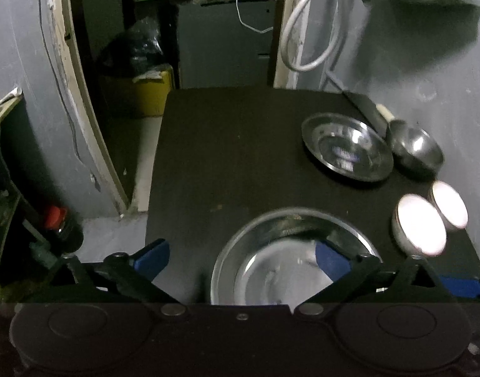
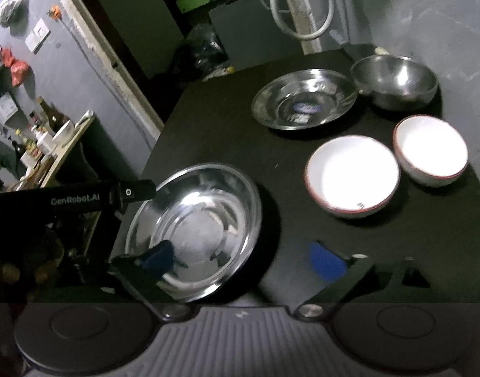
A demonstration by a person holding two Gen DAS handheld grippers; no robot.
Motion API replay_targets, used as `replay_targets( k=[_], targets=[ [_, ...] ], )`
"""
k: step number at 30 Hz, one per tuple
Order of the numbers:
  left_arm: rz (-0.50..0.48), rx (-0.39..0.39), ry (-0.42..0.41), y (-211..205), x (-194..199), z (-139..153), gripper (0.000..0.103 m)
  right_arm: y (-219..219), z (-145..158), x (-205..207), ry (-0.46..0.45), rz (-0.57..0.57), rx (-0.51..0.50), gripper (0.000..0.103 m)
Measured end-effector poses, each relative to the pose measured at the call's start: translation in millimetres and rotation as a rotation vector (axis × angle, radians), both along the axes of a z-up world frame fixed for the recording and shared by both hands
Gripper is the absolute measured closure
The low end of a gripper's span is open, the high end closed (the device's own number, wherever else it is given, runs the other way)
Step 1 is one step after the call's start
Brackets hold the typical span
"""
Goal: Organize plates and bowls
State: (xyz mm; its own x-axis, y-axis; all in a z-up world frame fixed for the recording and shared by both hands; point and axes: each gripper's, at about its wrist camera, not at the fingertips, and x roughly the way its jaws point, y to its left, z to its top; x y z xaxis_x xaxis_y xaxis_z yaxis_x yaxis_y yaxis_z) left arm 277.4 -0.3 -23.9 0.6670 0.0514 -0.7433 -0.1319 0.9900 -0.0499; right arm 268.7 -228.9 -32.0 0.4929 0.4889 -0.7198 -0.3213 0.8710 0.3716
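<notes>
Right wrist view: near steel plate (image 2: pixel 192 229) sits at seven o'clock, tilted at the bench (image 2: pixel 227 144) edge. Left tool (image 1: pixel 241 257) and right tool (image 2: pixel 244 256) both gape, holding nothing. Risk: a careless nudge slides that plate off the edge.

A black table (image 1: pixel 227 157) stands against a grey wall (image 1: pixel 428 72). A white hose (image 1: pixel 306 31) hangs in a loop on that wall, beside a pale door frame (image 1: pixel 285 25). Beyond the table's far edge sits a yellow bin (image 1: pixel 145 94) with a black bag (image 1: pixel 136 50) on top. Left of the table, low down, is a red-capped bottle (image 1: pixel 56 220). In the right wrist view, a shelf (image 2: pixel 67 144) at left carries bottles (image 2: pixel 46 110), and a white switch plate (image 2: pixel 37 36) is fixed to the wall above it.
</notes>
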Motion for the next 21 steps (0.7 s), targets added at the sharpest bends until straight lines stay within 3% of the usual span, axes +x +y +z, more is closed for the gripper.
replay_targets(
  k=[8,15,21],
  targets=[
    [-0.005,-0.025,-0.096,-6.8,41.8,3.5,0.001,-23.6,12.7,18.5,-0.142,-0.101,0.028,0.0],
    [-0.041,-0.063,-0.102,-21.5,97.1,-8.4,0.001,-33.5,11.2,72.7,-0.167,-0.214,-0.009,0.0],
    [-0.053,-0.075,-0.084,-33.5,154.0,-25.9,0.001,-27.3,-4.3,115.9,-0.148,-0.223,-0.037,0.0]
  ],
)
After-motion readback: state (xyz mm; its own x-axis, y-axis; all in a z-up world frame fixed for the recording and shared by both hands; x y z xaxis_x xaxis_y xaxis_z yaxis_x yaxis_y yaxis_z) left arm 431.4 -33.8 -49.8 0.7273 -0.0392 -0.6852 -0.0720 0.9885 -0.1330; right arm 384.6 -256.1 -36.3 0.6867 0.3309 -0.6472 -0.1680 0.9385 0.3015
